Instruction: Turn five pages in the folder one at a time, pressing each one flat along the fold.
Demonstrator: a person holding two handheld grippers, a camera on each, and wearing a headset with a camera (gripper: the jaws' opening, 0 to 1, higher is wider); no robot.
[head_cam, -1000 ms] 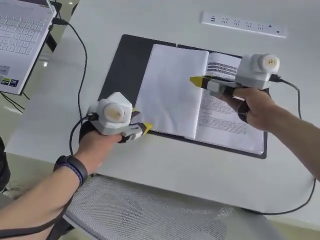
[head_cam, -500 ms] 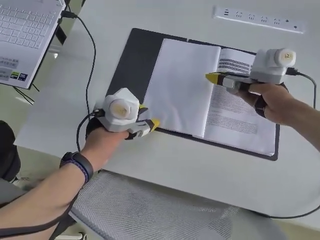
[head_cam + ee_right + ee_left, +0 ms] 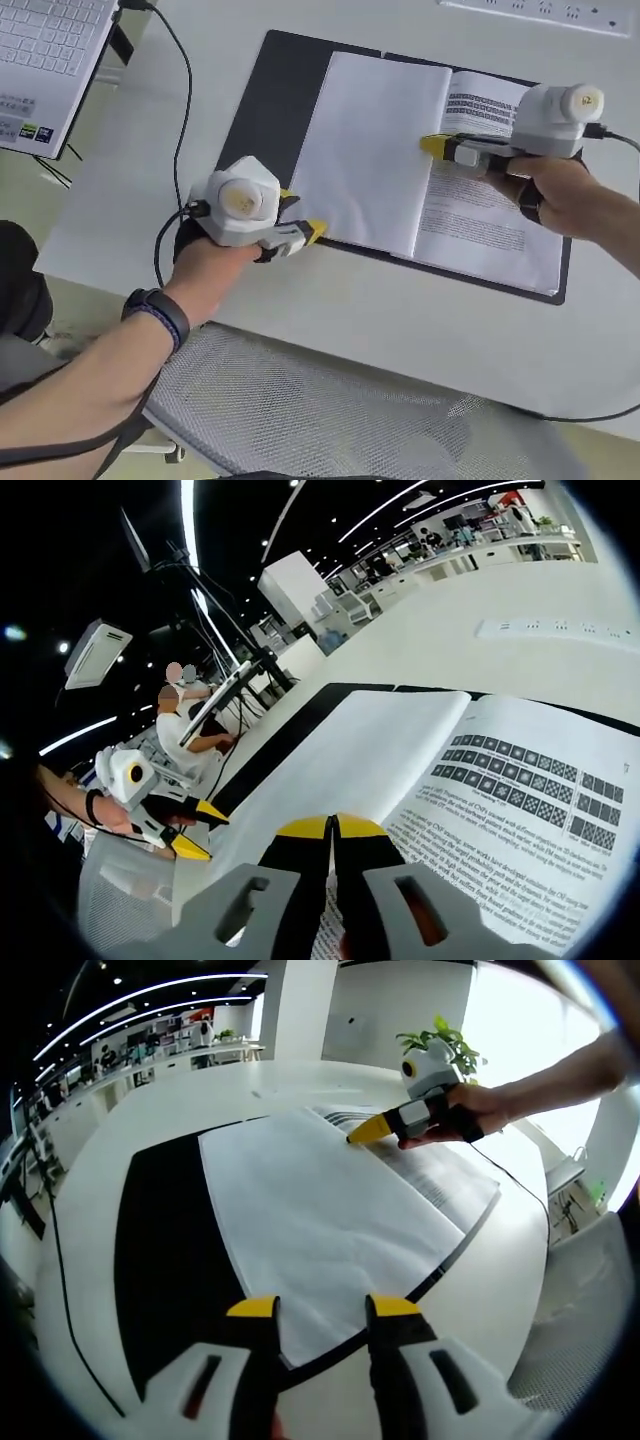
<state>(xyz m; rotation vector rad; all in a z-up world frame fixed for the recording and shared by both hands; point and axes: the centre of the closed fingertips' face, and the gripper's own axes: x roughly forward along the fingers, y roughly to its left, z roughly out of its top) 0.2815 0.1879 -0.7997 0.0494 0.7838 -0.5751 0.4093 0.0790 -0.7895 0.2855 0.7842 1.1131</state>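
Note:
The folder lies open on the white table, its black cover (image 3: 262,110) at the left. A blank white page (image 3: 372,150) lies turned over onto it, and a printed page (image 3: 495,215) is at the right. My right gripper (image 3: 430,146) is shut, its yellow tips low over the blank page just left of the fold, near the top. In its own view the shut right gripper (image 3: 331,827) points along the fold. My left gripper (image 3: 302,215) is open at the blank page's near left corner; the left gripper (image 3: 322,1308) has that page corner (image 3: 300,1345) between its jaws.
A laptop (image 3: 45,60) sits at the table's far left, with a black cable (image 3: 186,90) running past the folder. A white power strip (image 3: 560,10) lies along the far edge. A grey mesh chair (image 3: 330,400) is below the table's near edge.
The head camera has shifted, so the folder sits further right and up in the picture. Both grippers keep about the same places against the folder.

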